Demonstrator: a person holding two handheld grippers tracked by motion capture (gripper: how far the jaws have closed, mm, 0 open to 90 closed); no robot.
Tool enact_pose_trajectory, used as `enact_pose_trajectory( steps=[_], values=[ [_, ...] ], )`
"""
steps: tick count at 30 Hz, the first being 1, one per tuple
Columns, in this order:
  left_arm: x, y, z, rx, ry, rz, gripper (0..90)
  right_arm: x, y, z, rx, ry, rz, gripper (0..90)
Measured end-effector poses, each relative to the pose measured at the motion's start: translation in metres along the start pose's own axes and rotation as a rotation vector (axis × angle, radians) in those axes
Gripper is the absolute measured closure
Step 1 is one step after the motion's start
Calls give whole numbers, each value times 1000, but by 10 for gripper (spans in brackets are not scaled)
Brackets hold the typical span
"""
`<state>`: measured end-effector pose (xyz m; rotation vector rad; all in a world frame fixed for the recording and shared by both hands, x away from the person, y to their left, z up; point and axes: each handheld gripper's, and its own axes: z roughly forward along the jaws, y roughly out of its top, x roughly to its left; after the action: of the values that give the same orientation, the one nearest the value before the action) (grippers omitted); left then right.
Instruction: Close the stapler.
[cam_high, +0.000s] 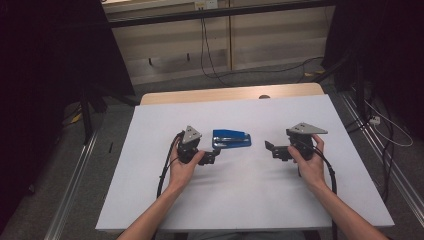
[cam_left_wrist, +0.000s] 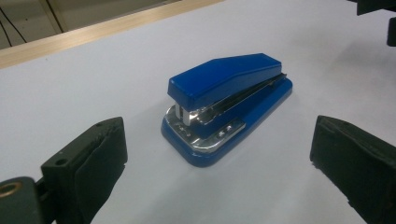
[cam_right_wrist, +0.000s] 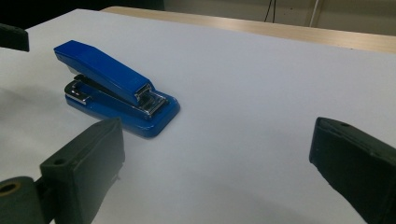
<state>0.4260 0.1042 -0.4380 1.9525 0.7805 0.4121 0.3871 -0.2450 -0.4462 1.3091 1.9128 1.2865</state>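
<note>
White bench (cam_high: 250, 200) from above — your left claw (cam_high: 216, 154) and right claw (cam_high: 270, 148) flank the blue stapler (cam_high: 231, 138). Left gripper view: jaws apart, stapler (cam_left_wrist: 227, 105) just ahead, ungripped. Right gripper view: jaws apart too, stapler (cam_right_wrist: 114, 87) off left — the grasp is yet to come.

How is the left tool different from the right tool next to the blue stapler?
The left tool sits right beside the blue stapler, while the right tool is farther away from it. The left tool looks at one end of the stapler, and the right tool looks at the opposite end. Both are black, held in a hand above the white table, with jaws wide open and nothing between them.
</note>
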Motion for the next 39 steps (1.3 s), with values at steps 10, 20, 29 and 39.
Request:
enact_pose_trajectory(
  steps=[10,20,29,39],
  values=[
    [-7,-4,-14,-40,31,10,40,3,-1,-20,-55,-47,-11,29],
    [-3,-10,-40,-82,76,8,38,7,-2,-35,-59,-57,-34,35],
    [-5,-20,-61,-108,104,6,39,14,-11,-50,-70,-49,-34,38],
    [1,-38,-87,-94,136,-21,39,14,-22,-71,-84,-83,-33,23]
  ],
)
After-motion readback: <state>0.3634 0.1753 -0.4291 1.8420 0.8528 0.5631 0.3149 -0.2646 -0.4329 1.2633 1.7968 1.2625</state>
